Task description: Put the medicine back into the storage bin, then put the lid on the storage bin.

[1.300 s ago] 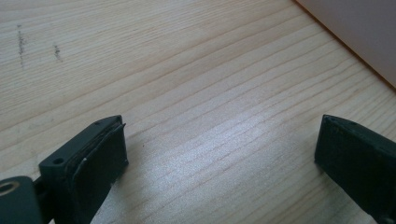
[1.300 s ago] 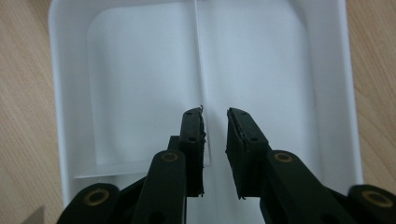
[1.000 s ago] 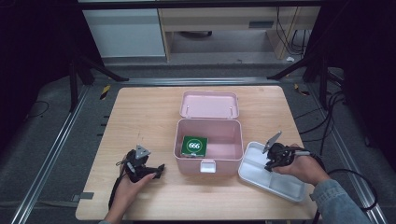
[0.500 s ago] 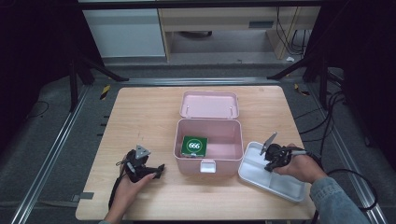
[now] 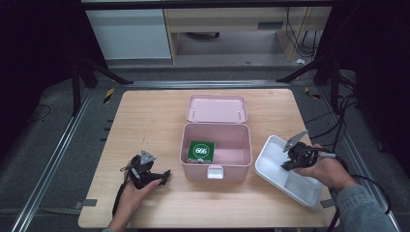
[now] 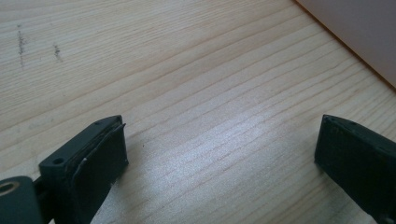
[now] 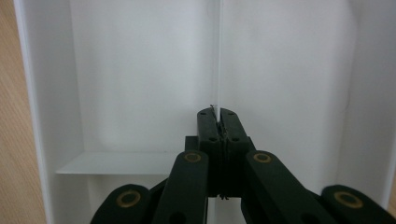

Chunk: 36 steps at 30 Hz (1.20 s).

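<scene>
A white compartment tray [image 5: 271,151] lies at the table's right front, its floor and walls close up in the right gripper view [image 7: 140,70]. My right gripper [image 5: 289,163] reaches down into it, and its jaws [image 7: 218,114] are shut on the tray's thin upright divider [image 7: 220,56]. An open pink box [image 5: 193,170] stands mid-table with its lid [image 5: 216,108] folded back. A green packet [image 5: 201,151] marked 666 lies inside it. My left gripper [image 5: 164,176] rests on the table left of the box. Its jaws [image 6: 219,149] stand wide open over bare wood.
The pink box's wall [image 6: 359,32] shows at the top right corner of the left gripper view. The wooden table [image 5: 145,121] ends close behind the person's hands at the front. Metal rails and dark stands flank the table.
The right gripper has shifted slightly right and up over the tray, and the tray's end near the box now sits higher in the picture. The left hand has kept still.
</scene>
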Motion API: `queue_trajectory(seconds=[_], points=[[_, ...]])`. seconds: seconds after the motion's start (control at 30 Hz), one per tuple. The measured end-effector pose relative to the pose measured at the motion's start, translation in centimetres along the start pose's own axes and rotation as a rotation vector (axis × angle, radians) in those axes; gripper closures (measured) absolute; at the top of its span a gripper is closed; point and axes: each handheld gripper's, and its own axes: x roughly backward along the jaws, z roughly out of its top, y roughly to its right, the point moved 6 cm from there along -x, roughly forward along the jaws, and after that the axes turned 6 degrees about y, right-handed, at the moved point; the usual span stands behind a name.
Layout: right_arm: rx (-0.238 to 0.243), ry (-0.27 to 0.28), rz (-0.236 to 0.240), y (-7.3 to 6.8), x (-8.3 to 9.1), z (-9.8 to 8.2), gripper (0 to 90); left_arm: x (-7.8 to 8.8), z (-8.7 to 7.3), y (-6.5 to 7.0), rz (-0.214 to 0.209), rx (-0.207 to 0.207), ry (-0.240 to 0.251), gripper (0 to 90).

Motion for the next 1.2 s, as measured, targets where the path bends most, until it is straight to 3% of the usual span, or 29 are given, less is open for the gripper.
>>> queue_trajectory(seconds=[0.13,0.37,0.67,0.9,1.2], points=[[-0.013,0.053,-0.013,0.5,1.4,0.5,90.0,0.0,0.0,0.0,0.000,0.000,0.000,1.6],[-0.001,0.101,-0.033,1.0,3.7,2.1,90.0,0.0,0.0,0.0,0.000,0.000,0.000,1.6],[0.042,0.142,-0.056,1.4,6.3,5.0,90.0,0.0,0.0,0.0,0.000,0.000,0.000,1.6],[0.111,0.169,-0.064,1.1,8.3,9.2,90.0,0.0,0.0,0.0,0.003,0.001,0.000,1.6],[0.248,0.161,-0.049,-0.8,8.3,16.4,90.0,0.0,0.0,0.0,0.001,0.001,0.002,1.6]])
